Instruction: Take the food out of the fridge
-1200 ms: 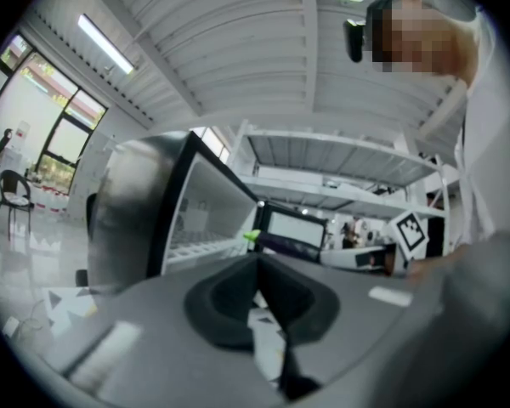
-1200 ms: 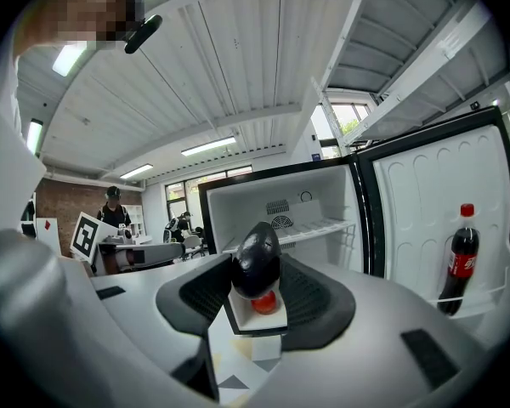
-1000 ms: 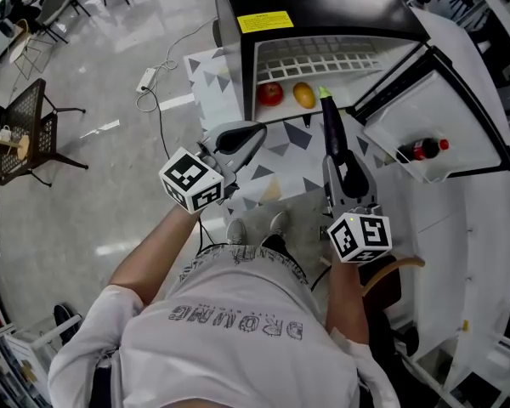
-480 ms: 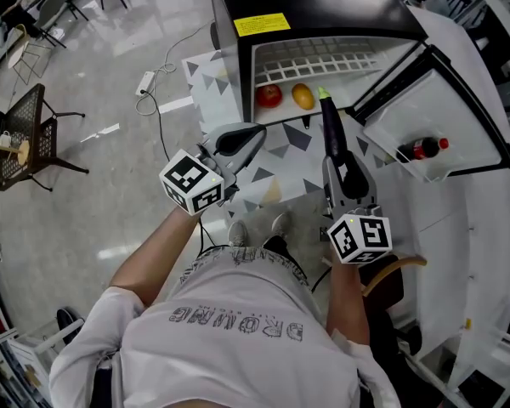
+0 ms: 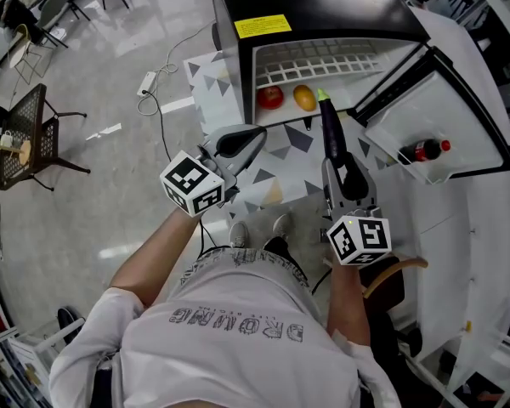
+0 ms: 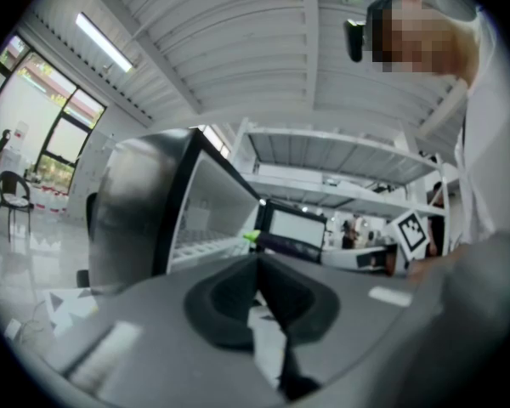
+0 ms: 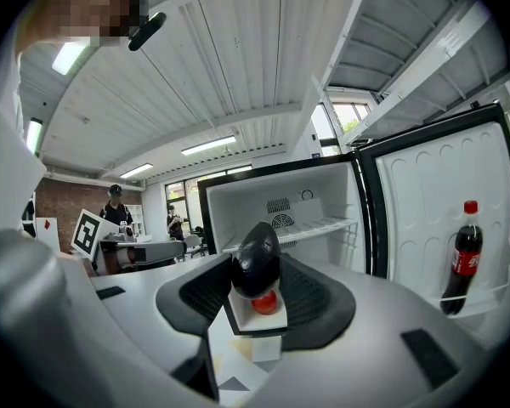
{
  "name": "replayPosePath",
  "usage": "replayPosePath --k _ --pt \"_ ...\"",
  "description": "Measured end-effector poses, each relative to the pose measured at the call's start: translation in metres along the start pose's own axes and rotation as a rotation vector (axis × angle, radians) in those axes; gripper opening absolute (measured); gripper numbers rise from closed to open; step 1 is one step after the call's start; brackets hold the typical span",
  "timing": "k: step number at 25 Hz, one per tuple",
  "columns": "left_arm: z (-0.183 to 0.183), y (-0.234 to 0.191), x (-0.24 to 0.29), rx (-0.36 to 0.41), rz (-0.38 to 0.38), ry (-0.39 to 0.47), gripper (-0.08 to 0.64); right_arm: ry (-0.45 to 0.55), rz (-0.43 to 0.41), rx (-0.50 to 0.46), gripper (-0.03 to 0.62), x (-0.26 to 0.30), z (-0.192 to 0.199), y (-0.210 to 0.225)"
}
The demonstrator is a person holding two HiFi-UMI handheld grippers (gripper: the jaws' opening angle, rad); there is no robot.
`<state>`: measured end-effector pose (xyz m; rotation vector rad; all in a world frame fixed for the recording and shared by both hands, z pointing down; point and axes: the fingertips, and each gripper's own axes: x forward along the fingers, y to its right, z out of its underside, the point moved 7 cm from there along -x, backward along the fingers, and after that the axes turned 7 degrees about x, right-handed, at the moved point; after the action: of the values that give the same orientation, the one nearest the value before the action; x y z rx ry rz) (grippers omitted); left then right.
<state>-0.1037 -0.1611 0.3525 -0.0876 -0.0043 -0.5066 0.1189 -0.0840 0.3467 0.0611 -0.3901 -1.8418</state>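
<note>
Right fingers (image 7: pixel 206 294): clamped on the blunt near end of a long dark-purple aubergine (image 7: pixel 256 260). My right gripper (image 5: pixel 338 161) holds it pointing into the black fridge with white lining (image 5: pixel 323 7).
Left fingers (image 6: pixel 217 300): shut together on nothing. My left gripper (image 5: pixel 248 136) hovers just short of the opening.
Aubergine's place: mostly out in front of the fridge, with its green stem tip at the front edge of the white wire shelf (image 5: pixel 323 58) — I can't tell if it has cleared that edge.
Risk, grip: I hold one end only, so I judge the long body could droop or twist out of the pads if I swing it fast.
Risk, shelf: the tip sits just beside the orange fruit (image 5: pixel 304 98) and near the round red fruit (image 5: pixel 270 96). A sideways drag could roll them off.
Risk, door: the open white door (image 5: pixel 459 100) stands to my right with a red-capped cola bottle (image 5: pixel 421 150) in its rack — a wide pull that way could strike it.
</note>
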Motion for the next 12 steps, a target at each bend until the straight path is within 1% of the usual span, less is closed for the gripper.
replayPosePath --k 12 --pt "0.001 -0.0003 0.0043 0.001 0.001 -0.009 0.008 -0.014 -0.005 0.002 0.164 0.0024 0.0019 0.002"
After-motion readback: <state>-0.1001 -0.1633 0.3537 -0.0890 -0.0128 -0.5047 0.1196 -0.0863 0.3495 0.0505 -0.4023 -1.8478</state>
